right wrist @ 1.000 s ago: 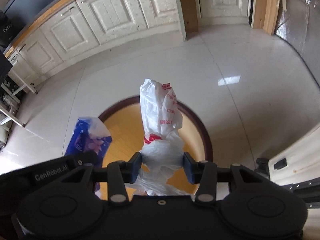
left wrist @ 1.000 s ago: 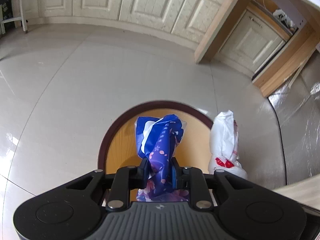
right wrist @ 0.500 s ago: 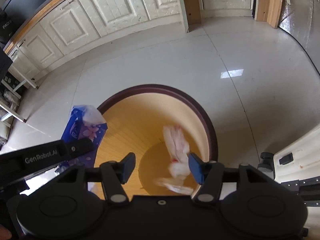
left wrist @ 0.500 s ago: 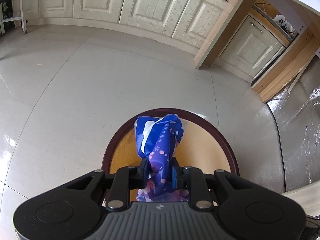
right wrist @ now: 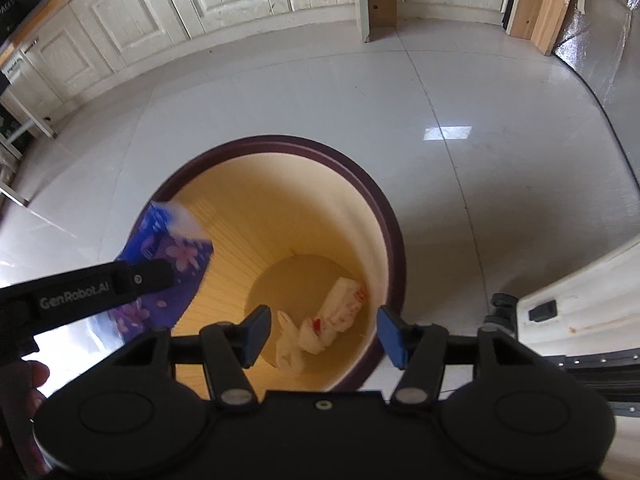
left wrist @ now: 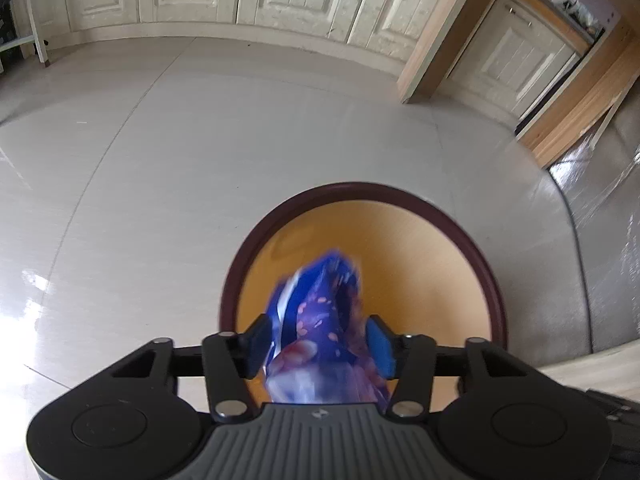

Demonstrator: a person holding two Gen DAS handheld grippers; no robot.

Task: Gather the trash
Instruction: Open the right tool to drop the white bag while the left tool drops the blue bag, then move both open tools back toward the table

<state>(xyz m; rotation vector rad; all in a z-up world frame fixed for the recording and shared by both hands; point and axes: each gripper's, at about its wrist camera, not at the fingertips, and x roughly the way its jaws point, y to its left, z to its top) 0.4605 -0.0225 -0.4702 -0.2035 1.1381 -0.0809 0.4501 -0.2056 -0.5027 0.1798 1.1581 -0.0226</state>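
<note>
Wrapper (left wrist: 320,320), blue and purple with a pink flower print, is sitting between the blue pads of the left hand-held gripper (left wrist: 318,344), its long axis running forward along the fingers and down toward the mouth of the bin (left wrist: 490,276) straight below. The jaws of that hand-held gripper are opening at this moment, and a sliver of gap is showing at the left pad, so the wrapper appears to be slipping free rather than being pinched; its outline is blurred. Seen from the right wrist view, the wrapper (right wrist: 168,264) is hanging over the bin's left rim (right wrist: 384,216), partly inside the opening, so whether it is dropping cleanly in is a matter of judgement. The left hand is the one concerned with it, pitched steeply downward over the bin.

The right hand-held gripper (right wrist: 322,334) is standing apart with nothing between its pads, also tilted steeply down above the bin. Beneath it, a crumpled white bag with red print (right wrist: 324,320) is lying on the bin's floor, near the right wall. The bin is resting on a pale tiled floor (right wrist: 460,92) with cream cabinets (right wrist: 120,4) beyond
</note>
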